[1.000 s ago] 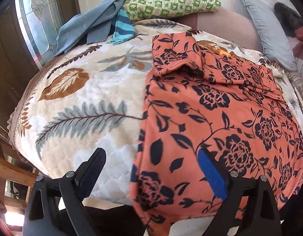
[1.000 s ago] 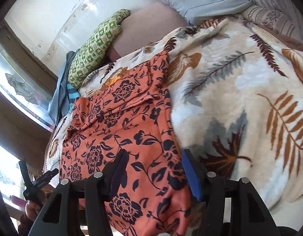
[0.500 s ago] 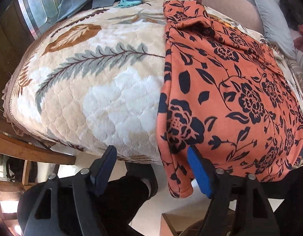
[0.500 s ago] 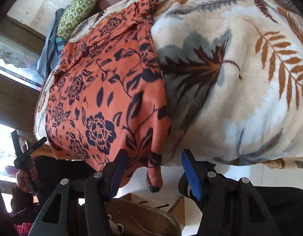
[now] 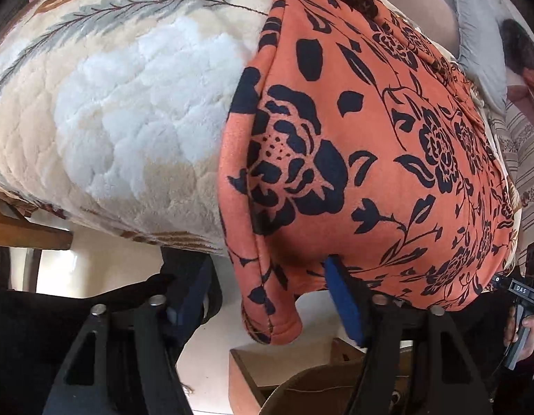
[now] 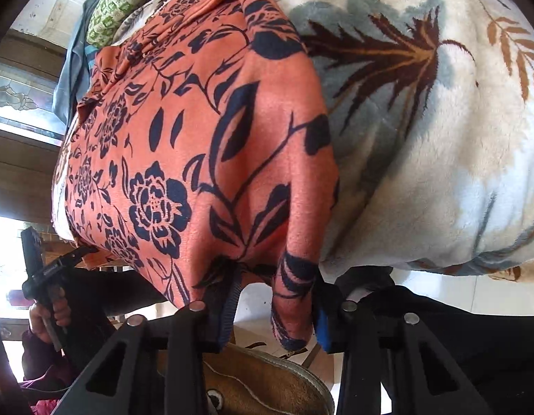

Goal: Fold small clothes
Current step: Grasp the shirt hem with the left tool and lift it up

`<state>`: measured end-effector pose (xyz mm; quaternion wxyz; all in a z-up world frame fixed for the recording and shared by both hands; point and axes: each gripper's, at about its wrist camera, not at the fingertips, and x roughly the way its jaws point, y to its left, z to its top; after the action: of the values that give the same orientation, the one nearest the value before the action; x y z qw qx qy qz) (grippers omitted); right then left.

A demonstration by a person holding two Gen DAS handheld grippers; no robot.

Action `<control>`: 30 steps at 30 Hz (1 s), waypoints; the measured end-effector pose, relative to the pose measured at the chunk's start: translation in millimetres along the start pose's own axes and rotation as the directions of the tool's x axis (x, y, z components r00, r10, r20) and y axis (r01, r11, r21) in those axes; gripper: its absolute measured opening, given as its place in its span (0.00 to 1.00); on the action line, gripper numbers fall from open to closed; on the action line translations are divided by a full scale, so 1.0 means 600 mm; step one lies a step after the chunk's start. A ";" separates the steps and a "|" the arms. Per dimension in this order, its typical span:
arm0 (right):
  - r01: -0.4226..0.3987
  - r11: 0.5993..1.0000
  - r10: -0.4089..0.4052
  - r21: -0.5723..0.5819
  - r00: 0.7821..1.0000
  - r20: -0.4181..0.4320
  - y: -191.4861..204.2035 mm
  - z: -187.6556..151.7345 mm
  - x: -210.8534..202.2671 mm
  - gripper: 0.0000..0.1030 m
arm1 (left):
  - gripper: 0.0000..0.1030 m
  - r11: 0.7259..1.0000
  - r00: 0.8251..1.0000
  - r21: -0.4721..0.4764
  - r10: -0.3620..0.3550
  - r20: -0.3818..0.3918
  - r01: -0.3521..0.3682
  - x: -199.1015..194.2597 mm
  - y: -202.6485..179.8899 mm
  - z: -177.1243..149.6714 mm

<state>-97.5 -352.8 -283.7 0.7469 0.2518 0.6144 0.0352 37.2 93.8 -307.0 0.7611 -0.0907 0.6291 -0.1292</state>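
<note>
An orange garment with a dark floral print (image 5: 353,145) lies on the leaf-patterned blanket (image 5: 128,103) and hangs over the bed's front edge. My left gripper (image 5: 267,297) is open below that edge, with the garment's hanging left corner (image 5: 270,314) between its jaws. In the right wrist view the same garment (image 6: 197,159) drapes down. My right gripper (image 6: 270,314) is open, and the garment's hanging right corner (image 6: 291,314) sits between its jaws, close to the blue pad.
The blanket (image 6: 422,138) covers the bed. A green patterned pillow (image 6: 125,0) lies at the far end. A brown shoe (image 6: 260,384) and a cardboard box (image 5: 267,377) are on the floor below. The other gripper shows at the edge of each view (image 6: 38,269).
Both grippers have dropped below the bed's front edge and moved in. The hanging corners of the garment now sit between their open jaws.
</note>
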 end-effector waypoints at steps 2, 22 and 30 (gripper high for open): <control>0.006 1.000 -0.006 -0.014 1.000 0.004 0.008 0.003 -0.002 0.19 | 0.15 0.999 0.999 -0.021 -0.041 -0.028 0.041 0.010 0.004 0.002; -0.422 0.903 0.428 -0.077 0.877 0.218 0.049 0.028 -0.189 0.10 | 0.07 0.897 0.881 0.253 -0.419 0.221 0.363 -0.278 -0.052 0.087; -0.589 0.799 0.594 -0.122 0.739 0.318 0.063 0.061 -0.243 0.10 | 0.07 0.890 0.845 0.186 -0.454 0.285 0.416 -0.288 -0.031 0.135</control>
<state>-88.9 -384.8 -132.4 0.7931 0.4309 0.3637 0.2304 84.5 127.7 -124.2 0.8077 -0.2060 0.4514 -0.3184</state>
